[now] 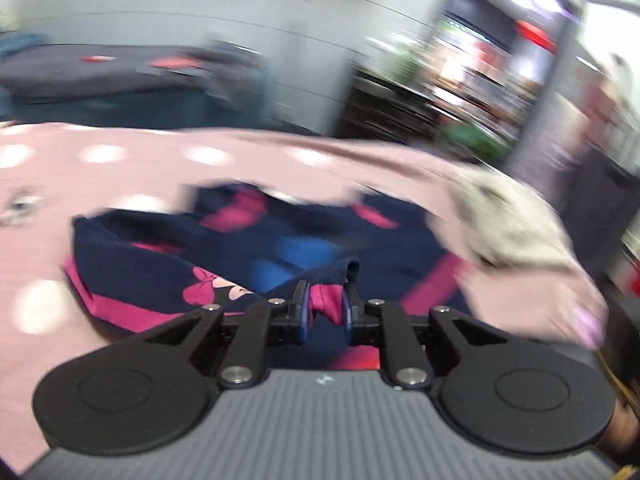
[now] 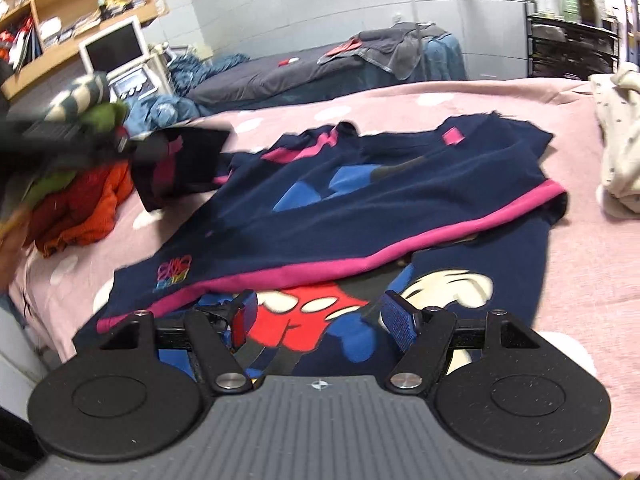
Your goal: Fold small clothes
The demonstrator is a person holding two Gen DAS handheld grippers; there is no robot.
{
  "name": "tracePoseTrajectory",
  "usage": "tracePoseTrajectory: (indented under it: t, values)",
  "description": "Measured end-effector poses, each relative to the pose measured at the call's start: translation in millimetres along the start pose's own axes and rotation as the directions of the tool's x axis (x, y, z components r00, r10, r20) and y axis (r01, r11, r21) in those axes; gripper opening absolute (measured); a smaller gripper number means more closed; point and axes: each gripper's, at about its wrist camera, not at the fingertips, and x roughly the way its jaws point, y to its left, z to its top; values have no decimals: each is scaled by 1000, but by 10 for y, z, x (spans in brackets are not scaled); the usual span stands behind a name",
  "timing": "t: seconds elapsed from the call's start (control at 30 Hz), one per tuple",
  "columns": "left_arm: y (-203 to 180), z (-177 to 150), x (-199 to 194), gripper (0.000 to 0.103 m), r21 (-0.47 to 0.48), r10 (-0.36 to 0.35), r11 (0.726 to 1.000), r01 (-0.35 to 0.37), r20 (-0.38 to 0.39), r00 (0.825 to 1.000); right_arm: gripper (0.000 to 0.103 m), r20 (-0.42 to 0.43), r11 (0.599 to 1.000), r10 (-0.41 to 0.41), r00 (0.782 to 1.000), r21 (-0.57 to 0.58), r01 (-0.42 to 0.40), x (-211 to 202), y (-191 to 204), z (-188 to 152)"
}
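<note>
Between the two fingers of the left gripper sits a bunched bit of pink and navy cloth. The jaws are pressed together on it, so this gripper has a firm pinch on a pink-edged end of the navy shirt. It may be a sleeve cuff, but the blur makes that hard to tell. From the right wrist camera, the left gripper shows as a dark shape at the far left side of the shirt, with the cloth lifted a little.

The right gripper has its blue pads spread wide apart. Nothing is held between them. It hangs just over the near part of the shirt, above the cartoon picture with the red shorts and white glove.

The shirt lies on a pink bed cover with white dots. One part with a pink hem is folded over the rest, so the folding looks partly done.

A cream garment lies to the right of the shirt. A pile of orange and green clothes sits to the left, near the left gripper.

What could go wrong? The left pinch holds only a small bunch, so a quick pull might let it slip out. With the right gripper holding nothing, a tug from the left could drag the whole shirt and mess up the fold. The lifted end could also land on the orange pile.
</note>
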Motion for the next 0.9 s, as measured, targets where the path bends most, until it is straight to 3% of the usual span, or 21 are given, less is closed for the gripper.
tracePoseTrajectory:
  t: [0.1,0.23,0.33,0.4,0.43,0.5,0.63,0.73,0.83,0.9]
  values:
    - [-308,-196,98,16,56,-95,993,100,-86,992,103,30,998,-38,999,43,36,-99,-137,43]
    - [-445,-485,274,16,58,-133,988,146,-181,974,103,21,991,-70,997,118,67,-174,-361,35]
    - [-390,-659,440,28,3,-149,988,155,-267,952,103,-16,984,-6,1000,178,9,-147,-468,0]
    - [-332,-734,511,49,-16,-135,990,137,-317,939,103,-40,970,82,996,233,-71,-90,-501,-25]
    - [-305,-755,521,50,-10,-117,993,120,-327,938,103,-50,958,130,990,263,-112,-51,-513,-39]
    - [-269,-792,471,51,23,-82,995,94,-327,941,103,-68,943,195,978,287,-168,21,-484,-52]
    - [-192,-767,319,64,74,-39,995,66,-317,948,103,-114,962,224,968,182,-202,140,-277,-19]
    - [-94,-711,209,64,81,-6,996,32,-305,952,92,-122,974,211,970,110,-198,207,-161,19]
    - [59,-571,119,64,92,70,995,-48,-252,965,92,-136,971,239,962,50,-234,289,-61,93]
    - [216,-437,82,64,71,129,991,-117,-200,971,85,-198,972,233,952,35,-231,456,-57,107]
